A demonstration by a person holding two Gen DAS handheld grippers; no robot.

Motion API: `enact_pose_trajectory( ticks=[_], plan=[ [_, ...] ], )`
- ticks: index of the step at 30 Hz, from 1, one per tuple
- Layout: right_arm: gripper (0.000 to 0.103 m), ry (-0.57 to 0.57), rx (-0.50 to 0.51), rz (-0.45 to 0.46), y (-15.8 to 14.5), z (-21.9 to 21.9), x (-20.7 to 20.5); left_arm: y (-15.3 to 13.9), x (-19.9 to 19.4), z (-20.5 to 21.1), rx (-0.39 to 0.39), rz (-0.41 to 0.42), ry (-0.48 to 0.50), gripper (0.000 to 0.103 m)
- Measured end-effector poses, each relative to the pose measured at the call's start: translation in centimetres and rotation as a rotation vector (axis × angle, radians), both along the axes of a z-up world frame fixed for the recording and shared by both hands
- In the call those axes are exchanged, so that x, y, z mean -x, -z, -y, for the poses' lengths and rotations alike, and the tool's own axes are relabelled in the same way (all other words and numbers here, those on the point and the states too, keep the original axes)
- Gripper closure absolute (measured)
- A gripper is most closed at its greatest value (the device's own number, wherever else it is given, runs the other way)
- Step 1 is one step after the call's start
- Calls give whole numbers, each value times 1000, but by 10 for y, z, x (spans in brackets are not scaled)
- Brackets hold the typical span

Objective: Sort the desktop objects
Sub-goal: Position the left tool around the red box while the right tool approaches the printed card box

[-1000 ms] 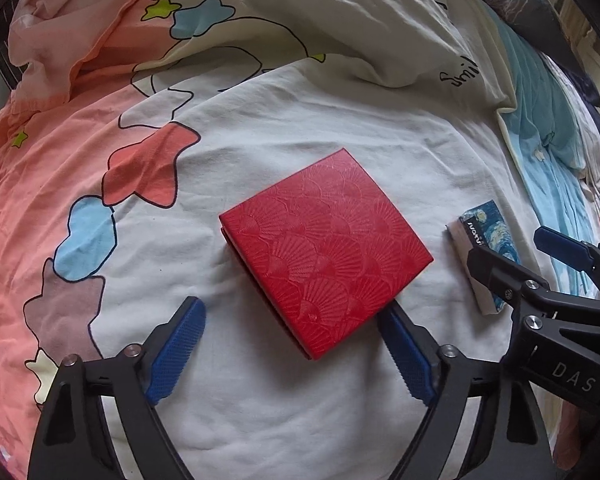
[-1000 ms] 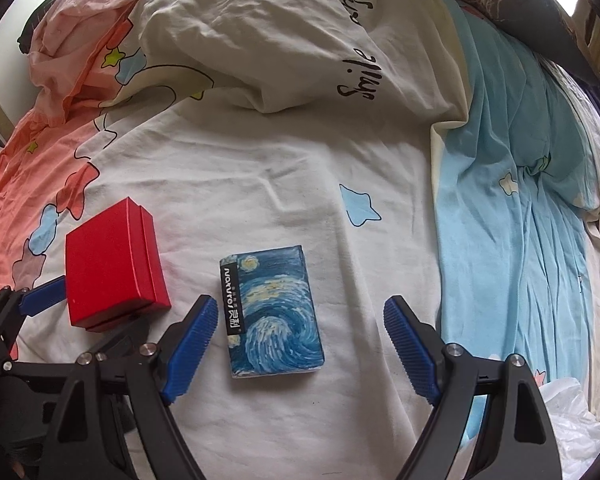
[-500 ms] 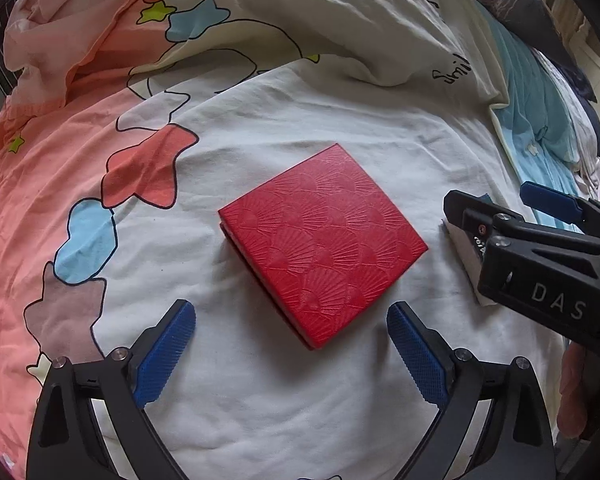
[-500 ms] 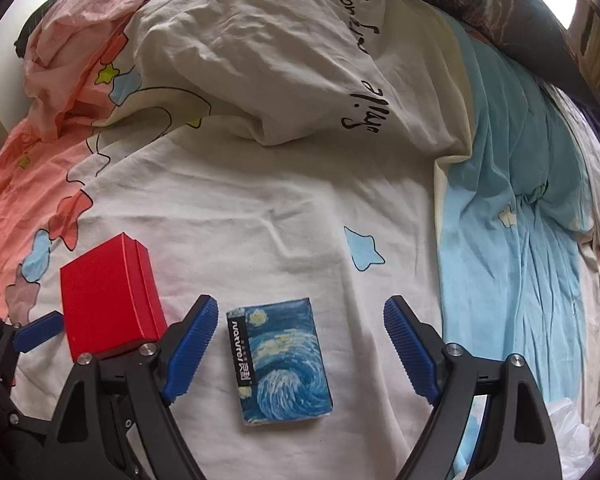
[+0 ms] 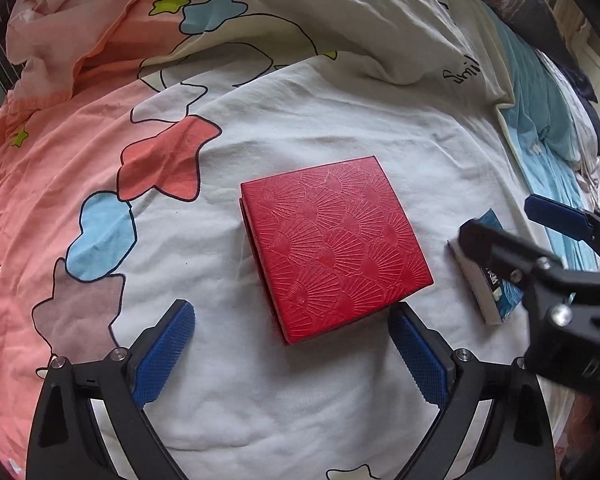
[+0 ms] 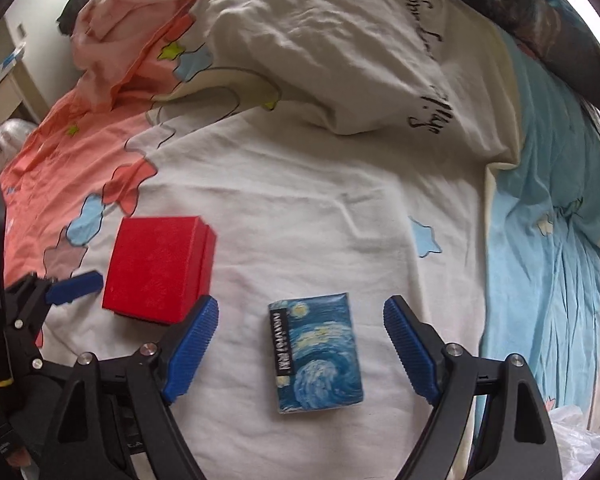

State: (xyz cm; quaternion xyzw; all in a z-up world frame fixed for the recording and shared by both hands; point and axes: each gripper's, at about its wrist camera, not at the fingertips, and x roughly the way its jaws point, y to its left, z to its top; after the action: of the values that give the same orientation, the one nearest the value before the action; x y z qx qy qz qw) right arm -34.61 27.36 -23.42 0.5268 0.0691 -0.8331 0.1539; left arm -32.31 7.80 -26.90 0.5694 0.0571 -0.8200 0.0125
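A red box (image 5: 334, 248) with an embossed fan pattern lies flat on the white bedsheet; it also shows in the right wrist view (image 6: 158, 270). My left gripper (image 5: 292, 350) is open and empty, its blue pads just short of the box's near edge, the right pad close to its near corner. A small blue starry-night book (image 6: 316, 352) lies to the right of the box; it also shows in the left wrist view (image 5: 496, 276), partly hidden. My right gripper (image 6: 296, 346) is open and empty, its pads on either side of the book without touching it.
The bed is covered by a rumpled quilt with a raised white fold (image 6: 340, 60) at the back, a pink part (image 5: 40, 140) on the left and a light blue part (image 6: 548, 220) on the right. A white plastic bag (image 6: 576, 436) lies at the lower right.
The red box has turned a little and sits squarer between the left pads. The right gripper has shifted so the book lies further up between its pads.
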Motion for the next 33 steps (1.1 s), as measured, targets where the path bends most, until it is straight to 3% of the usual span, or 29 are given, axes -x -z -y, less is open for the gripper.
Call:
enact_pose_trajectory(
  ticks=[5,9,14,22,25,33],
  plan=[
    [20,56,51,36,9,-10,9,-4,5,6,-14,-9,-42,3],
    [20,89,70,22,9,-23,2,-20,0,2,48,-92,-47,2],
    [20,87,109,19,4,-32,-4,0,7,-26,21,-60,-45,1],
    [20,70,132,23,1,-38,-10,3,23,-13,22,-49,-88,1],
    [20,50,115,22,4,-33,-13,4,26,-7,21,-41,-98,1],
    [20,-42,-42,-12,16,-7,-22,11,28,20,21,-3,-132,1]
  ],
)
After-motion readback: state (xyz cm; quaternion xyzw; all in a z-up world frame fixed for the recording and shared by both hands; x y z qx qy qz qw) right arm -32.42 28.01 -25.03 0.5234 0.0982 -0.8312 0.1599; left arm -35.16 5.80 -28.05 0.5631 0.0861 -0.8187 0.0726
